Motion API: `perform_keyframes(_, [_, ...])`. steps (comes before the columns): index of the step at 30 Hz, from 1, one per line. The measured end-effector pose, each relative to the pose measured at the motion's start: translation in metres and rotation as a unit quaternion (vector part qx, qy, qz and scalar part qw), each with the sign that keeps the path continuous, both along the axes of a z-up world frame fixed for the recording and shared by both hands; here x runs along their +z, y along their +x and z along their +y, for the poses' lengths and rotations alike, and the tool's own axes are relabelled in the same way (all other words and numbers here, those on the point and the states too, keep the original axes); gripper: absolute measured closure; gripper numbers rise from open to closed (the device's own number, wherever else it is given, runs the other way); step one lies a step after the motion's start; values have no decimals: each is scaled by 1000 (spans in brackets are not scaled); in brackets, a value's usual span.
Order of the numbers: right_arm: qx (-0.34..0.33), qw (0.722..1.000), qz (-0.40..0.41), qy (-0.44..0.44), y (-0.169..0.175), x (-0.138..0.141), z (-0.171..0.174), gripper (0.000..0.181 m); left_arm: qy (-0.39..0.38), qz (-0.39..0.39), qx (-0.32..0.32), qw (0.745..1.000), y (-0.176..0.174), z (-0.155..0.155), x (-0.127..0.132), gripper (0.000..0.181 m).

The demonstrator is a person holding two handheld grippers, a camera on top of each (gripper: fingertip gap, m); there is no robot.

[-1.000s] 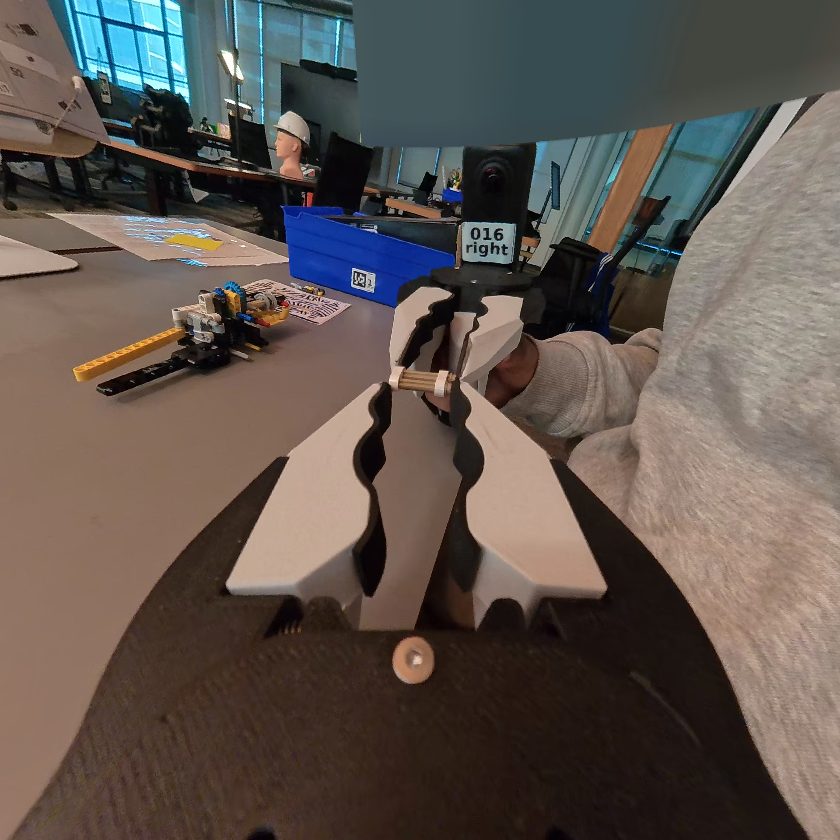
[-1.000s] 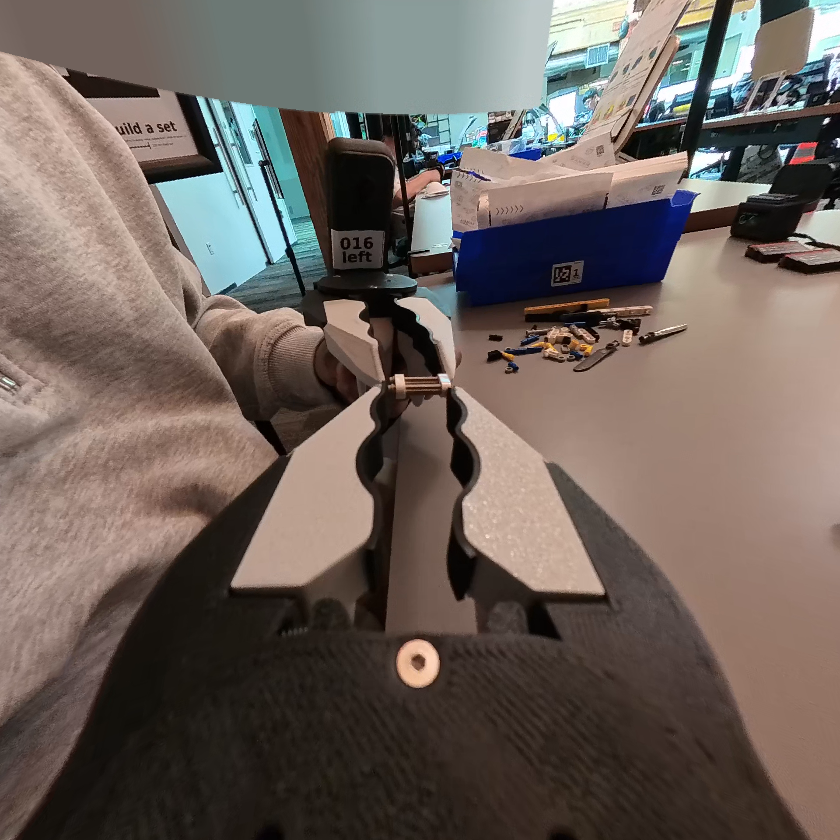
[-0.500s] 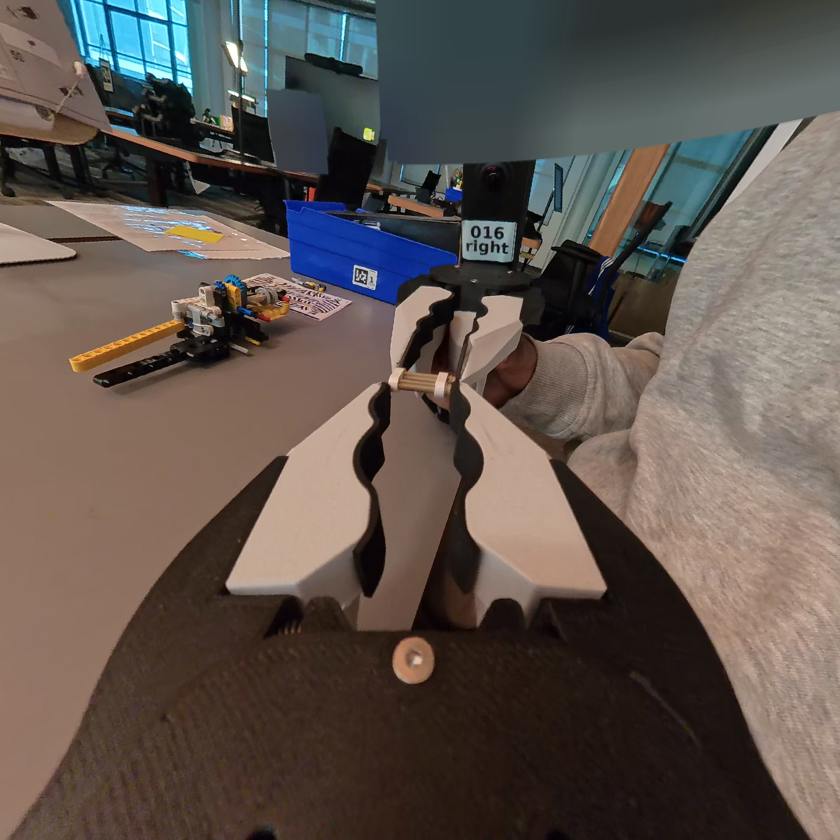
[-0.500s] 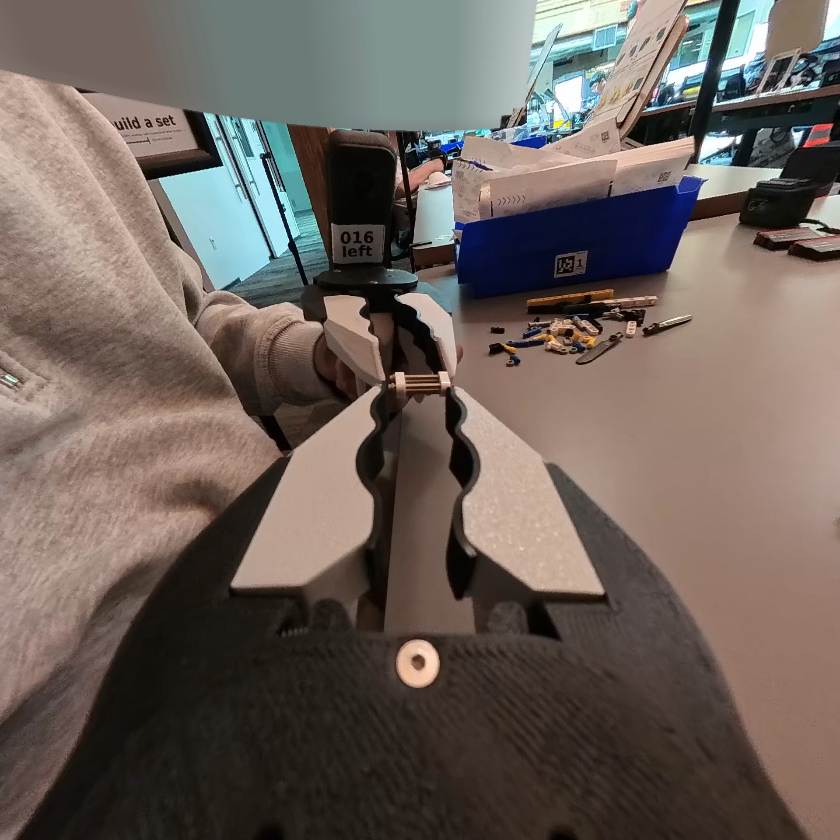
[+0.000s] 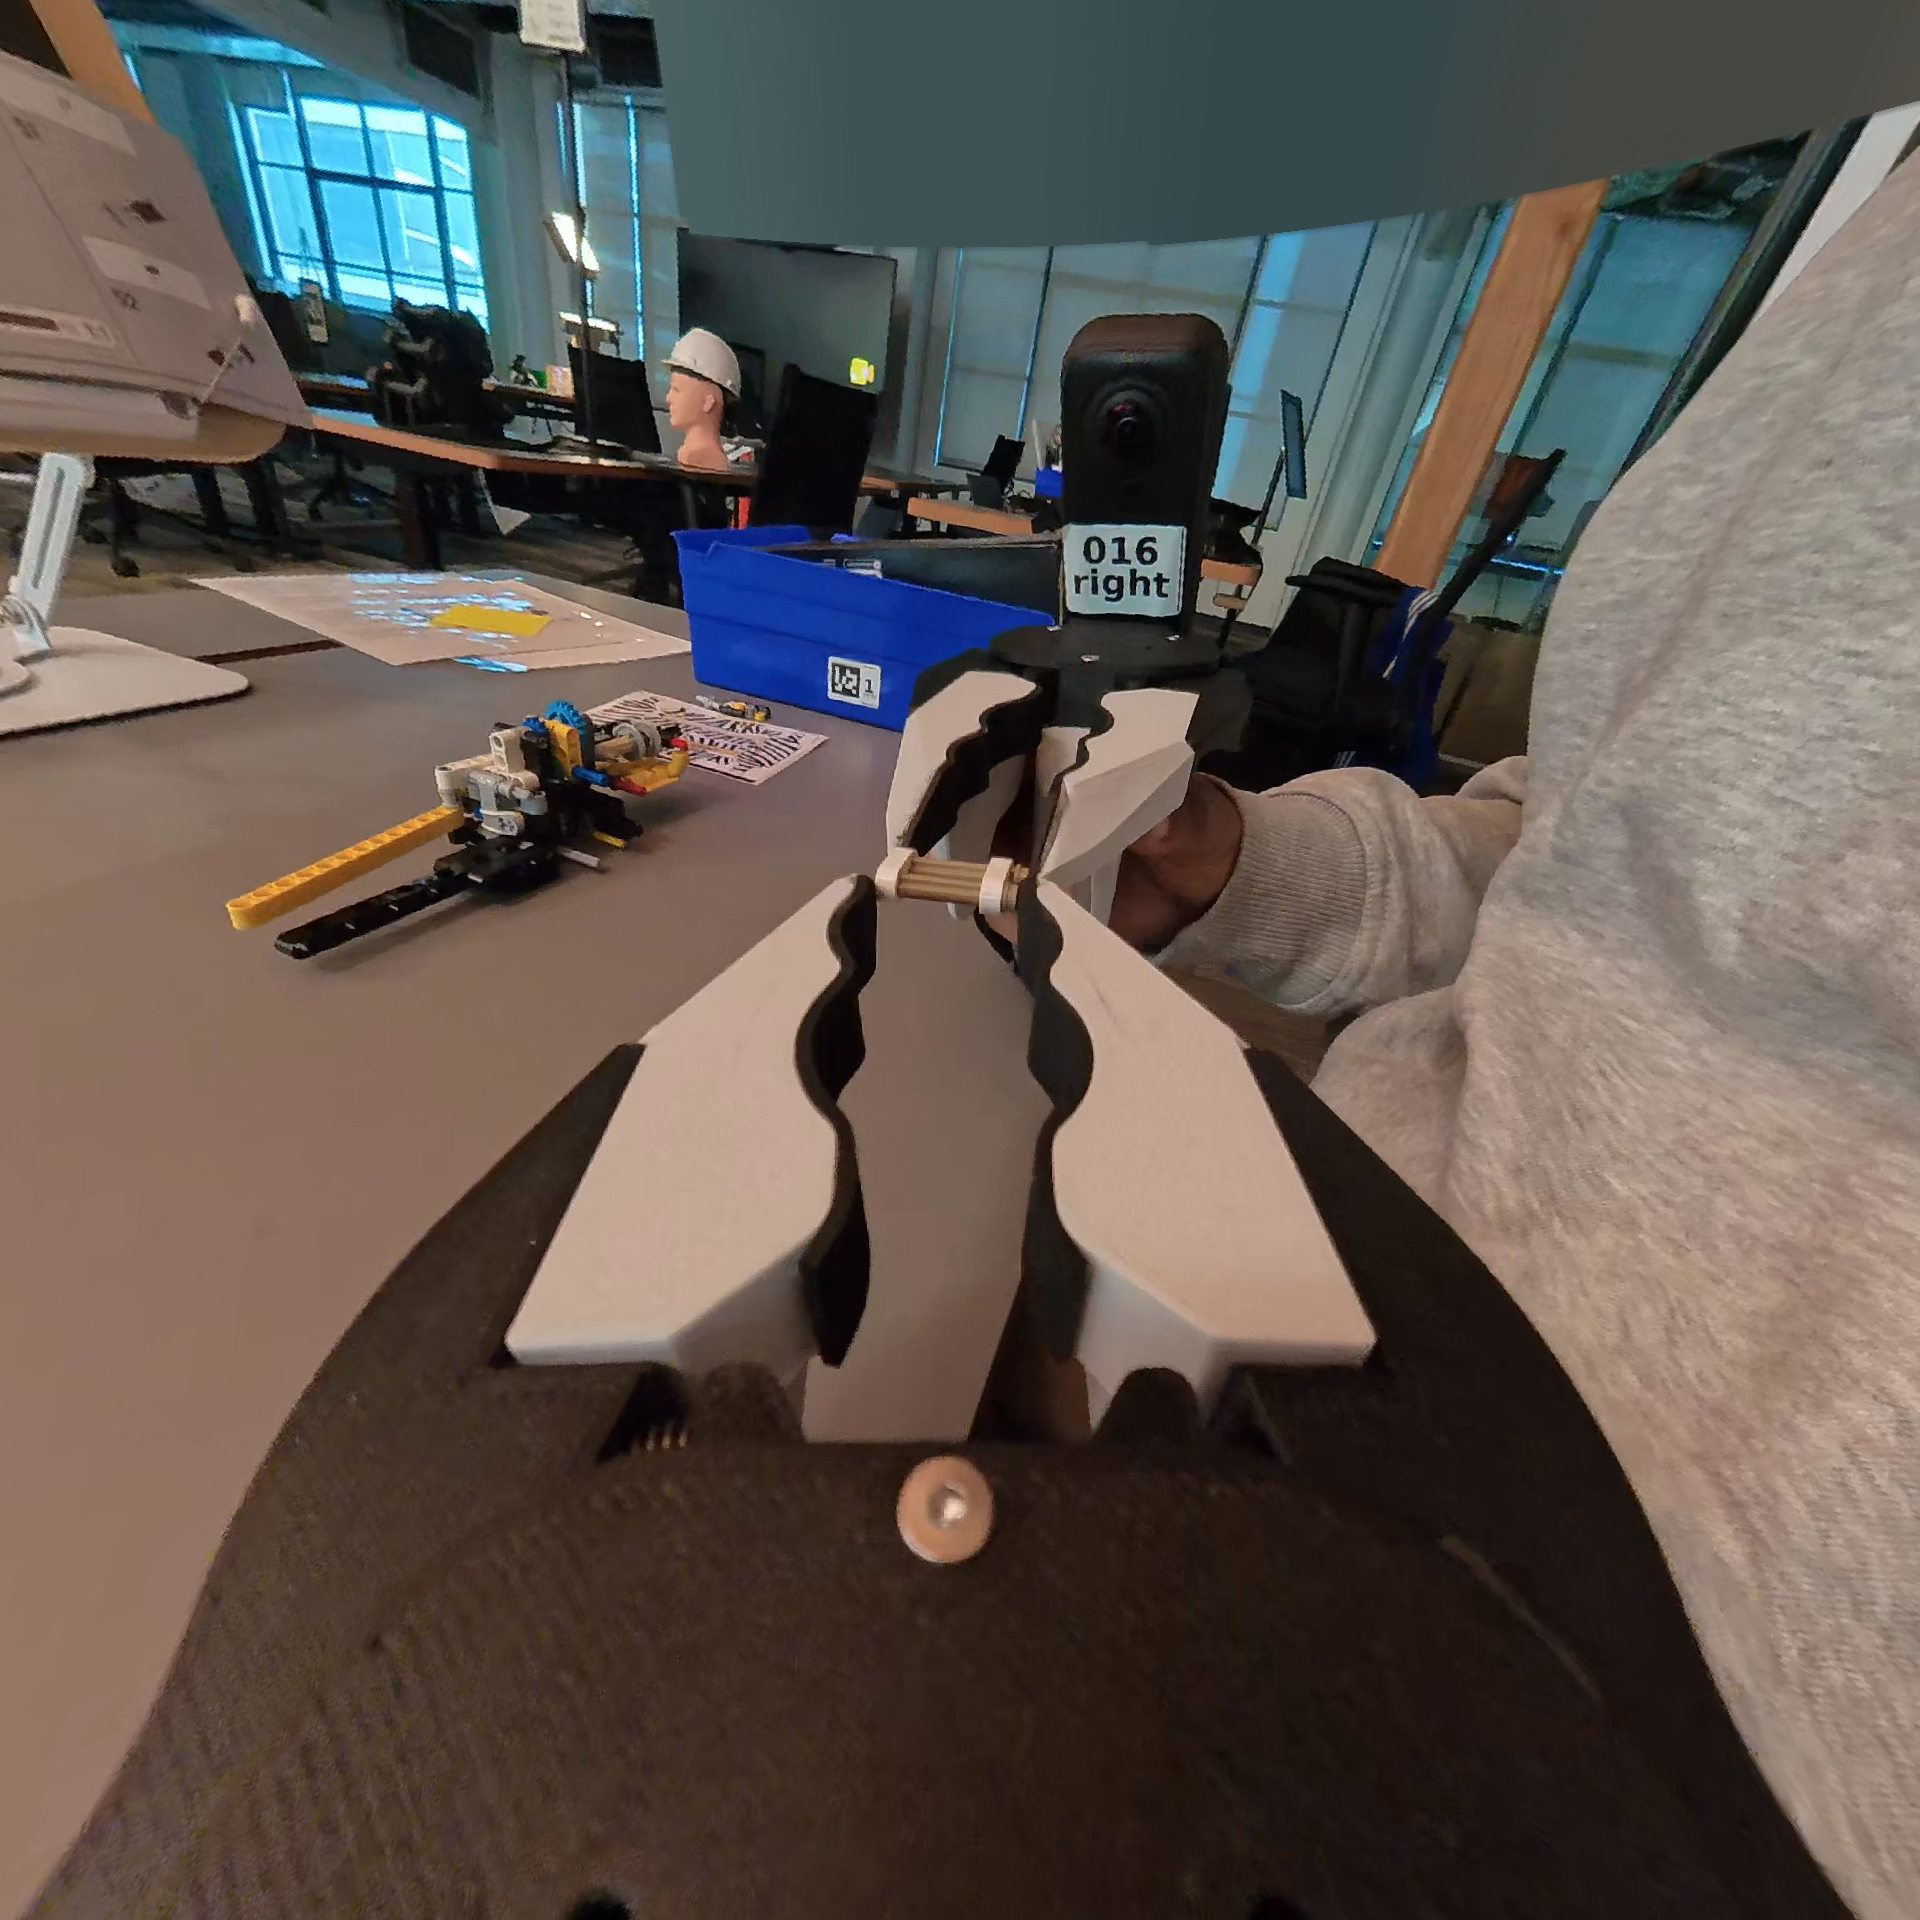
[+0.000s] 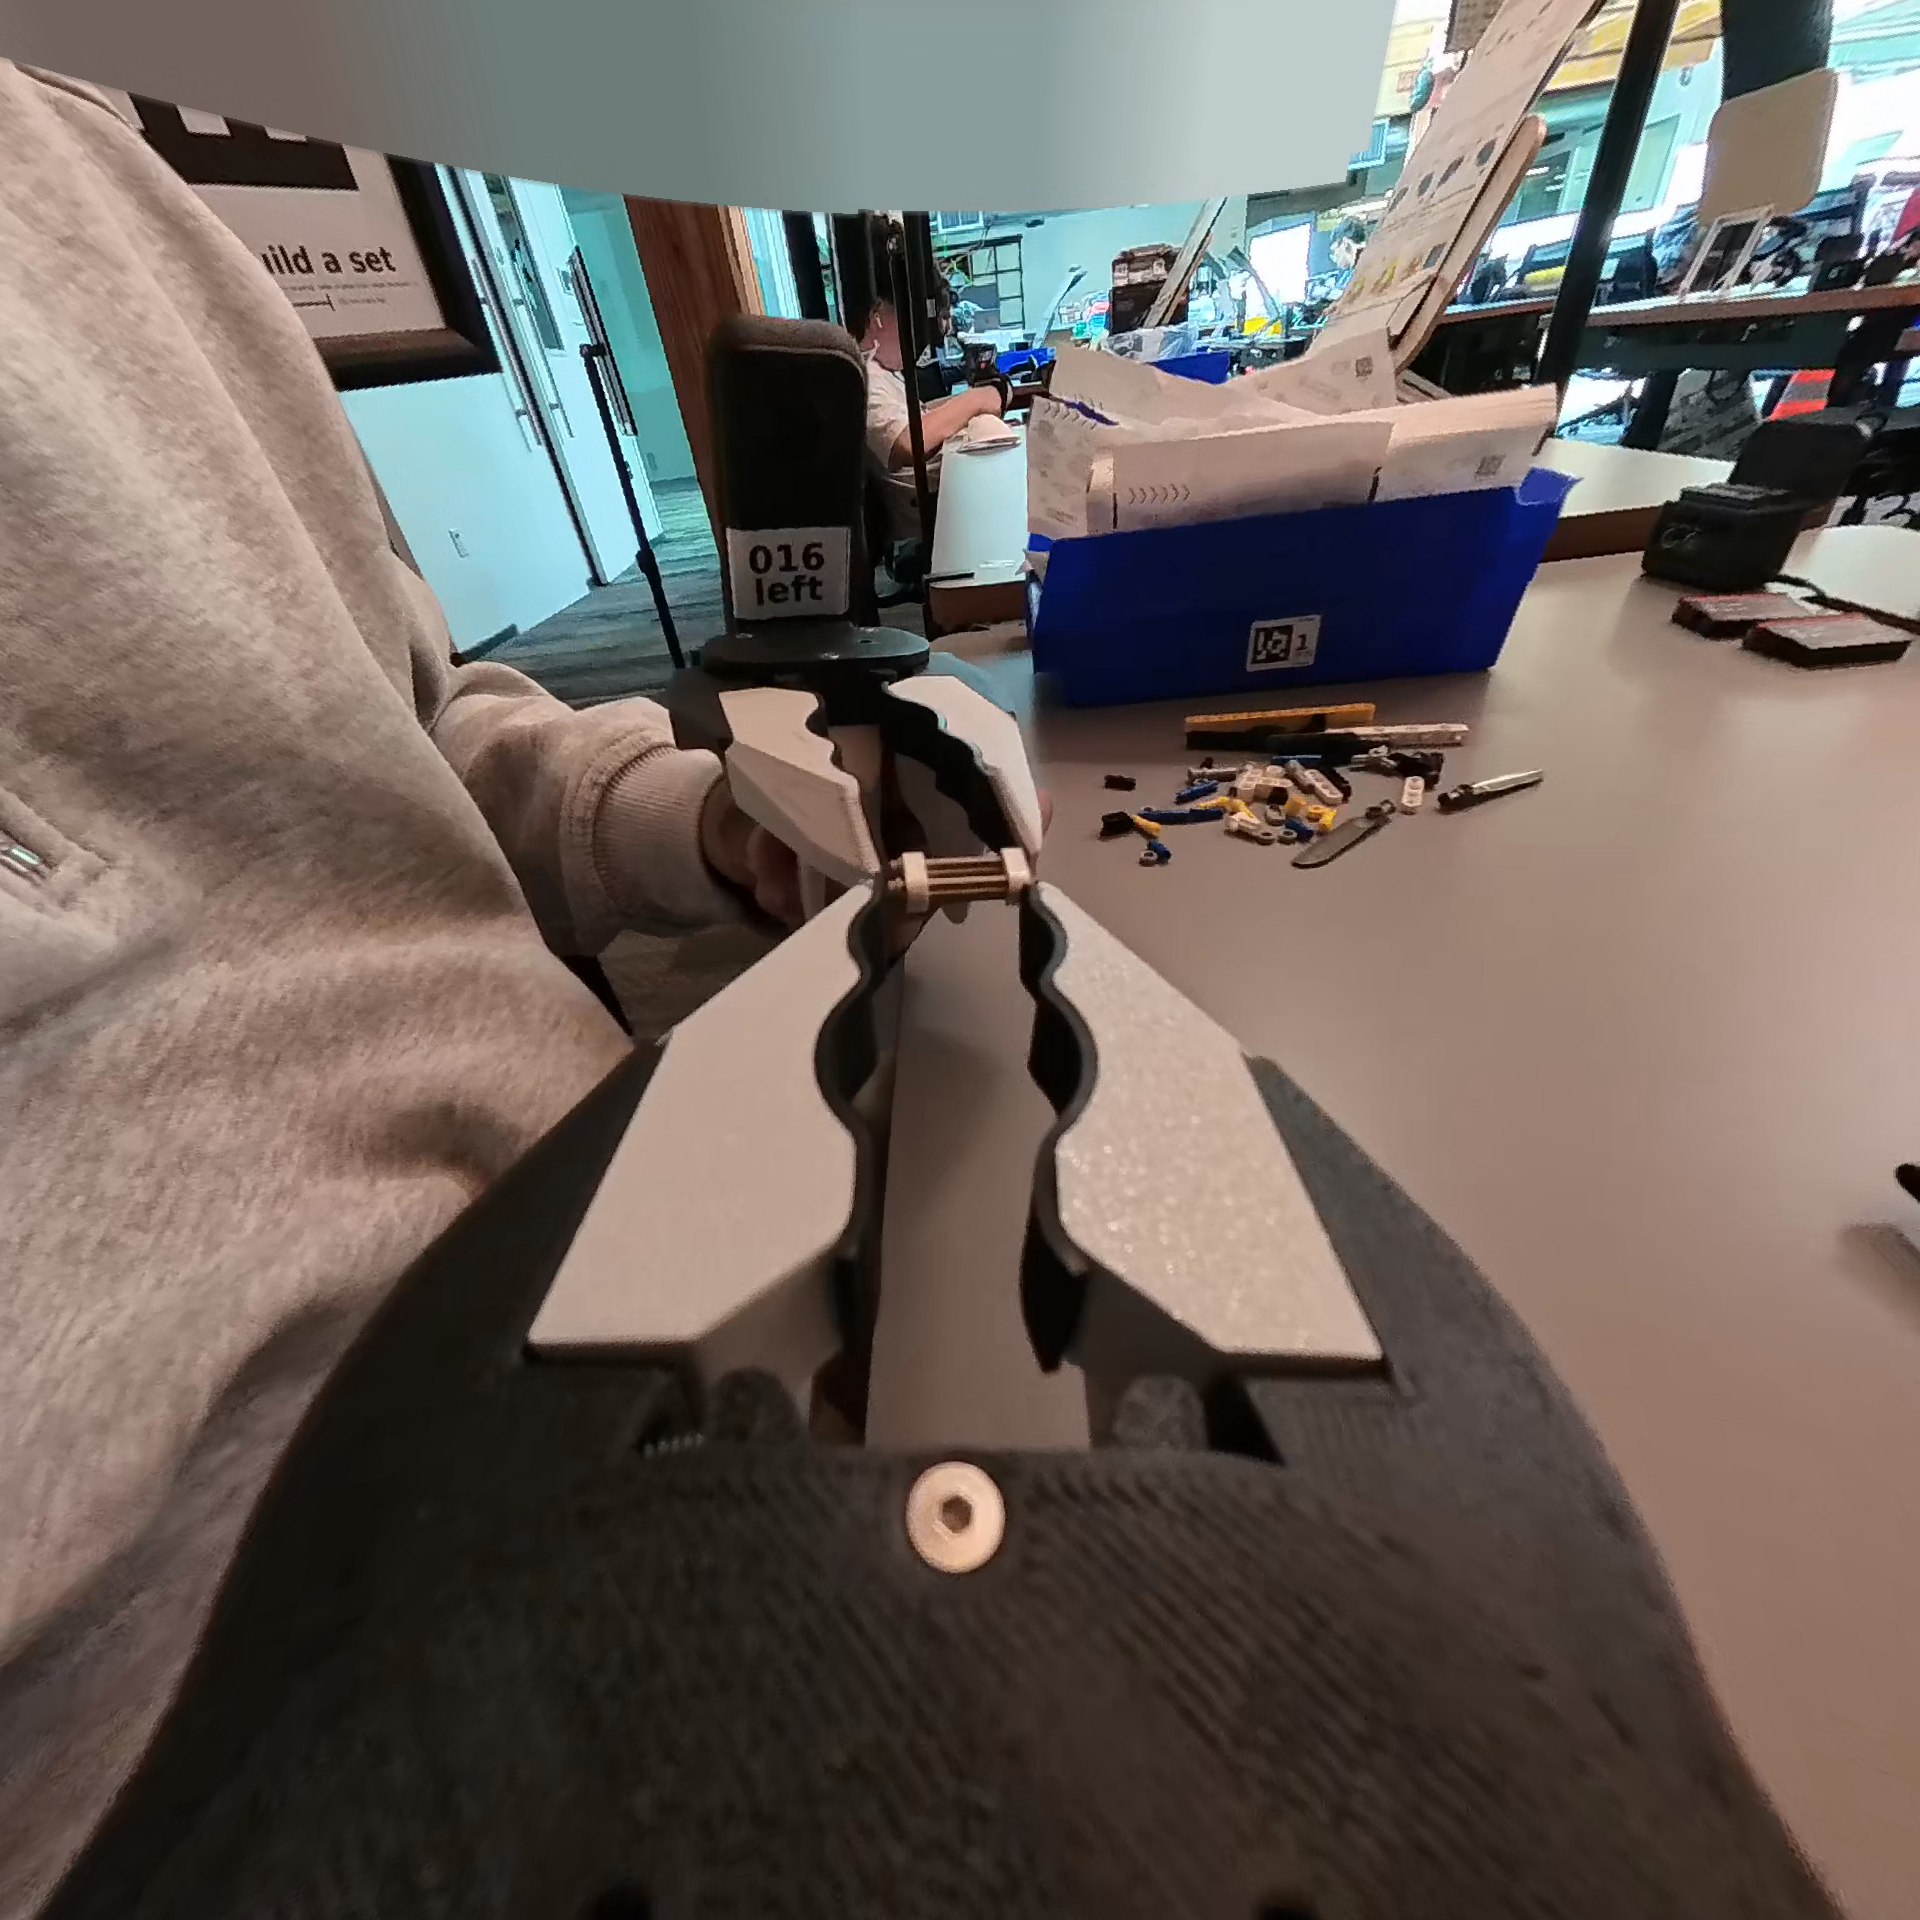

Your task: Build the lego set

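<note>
A short tan ribbed axle piece with a white bushing at each end (image 5: 948,881) is held crosswise, above the table, between the two grippers, which face each other tip to tip; the jaws of the left gripper (image 5: 940,896) are set narrow, their tips touching the two ends of the piece; the jaws of the right gripper (image 6: 951,885) are likewise narrow and meet the same piece (image 6: 961,875) from the opposite side; which pair actually bears the piece cannot be told, since both sets of tips are seen against it. Behind each gripper a hand and a grey sleeve cuff (image 5: 1340,894) are seen. On the grey table (image 5: 312,1091), well apart from the grippers, a partly built lego model (image 5: 520,805) with a long yellow beam and a black beam is seen in the left wrist view, just beside a striped printed sheet (image 5: 727,736); a blue bin (image 5: 831,634) stands beyond it. In the right wrist view a scatter of loose lego pieces (image 6: 1278,795) lies on the table in front of a blue bin filled with papers (image 6: 1288,613); dark flat packs (image 6: 1787,629) lie farther right.
</note>
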State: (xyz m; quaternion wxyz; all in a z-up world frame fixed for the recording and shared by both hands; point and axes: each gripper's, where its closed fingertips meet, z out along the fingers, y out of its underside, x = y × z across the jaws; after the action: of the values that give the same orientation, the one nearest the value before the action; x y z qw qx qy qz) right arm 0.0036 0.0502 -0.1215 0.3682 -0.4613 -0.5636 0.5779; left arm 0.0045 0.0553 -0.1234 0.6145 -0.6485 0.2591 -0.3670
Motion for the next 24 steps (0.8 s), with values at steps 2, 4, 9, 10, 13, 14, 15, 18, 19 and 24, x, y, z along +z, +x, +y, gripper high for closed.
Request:
perform_keyframes(2, [-2, 1000, 2, 4, 1, 1, 0, 157, 5, 1, 4, 1000, 0, 0, 1, 157])
perform_keyframes(4, [-1, 1000, 3, 4, 1, 2, 0, 157, 8, 1, 4, 1000, 1, 0, 1, 157])
perform_keyframes(9, [-4, 1000, 5, 9, 2, 3, 0, 157, 25, 14, 14, 999, 0, -1, 3, 157])
perform_keyframes(10, [-4, 1000, 5, 9, 2, 3, 0, 157, 28, 17, 15, 999, 0, -1, 3, 157])
perform_keyframes(13, [-9, 1000, 2, 16, 3, 2, 1, 176, 48, 30, 21, 998, -2, -2, 4, 181])
perform_keyframes(14, [-18, 1000, 0, 23, 3, 1, 4, 176, 47, 27, 30, 998, -4, -1, 5, 181])
perform_keyframes(15, [-11, 999, -5, 29, 3, -2, 1, 176, 40, 24, 15, 999, 0, -3, 5, 181])
perform_keyframes(18, [-6, 999, -23, 42, -1, -8, -5, 176, 18, 11, 23, 1000, -2, 1, 4, 181])
perform_keyframes(19, [-10, 999, -30, 44, -2, -11, -5, 176, 9, 17, 28, 999, -4, 3, 0, 181])
perform_keyframes(24, [-24, 998, -53, 26, -4, -24, 5, 176, -13, -5, 29, 999, -8, 7, -2, 178])
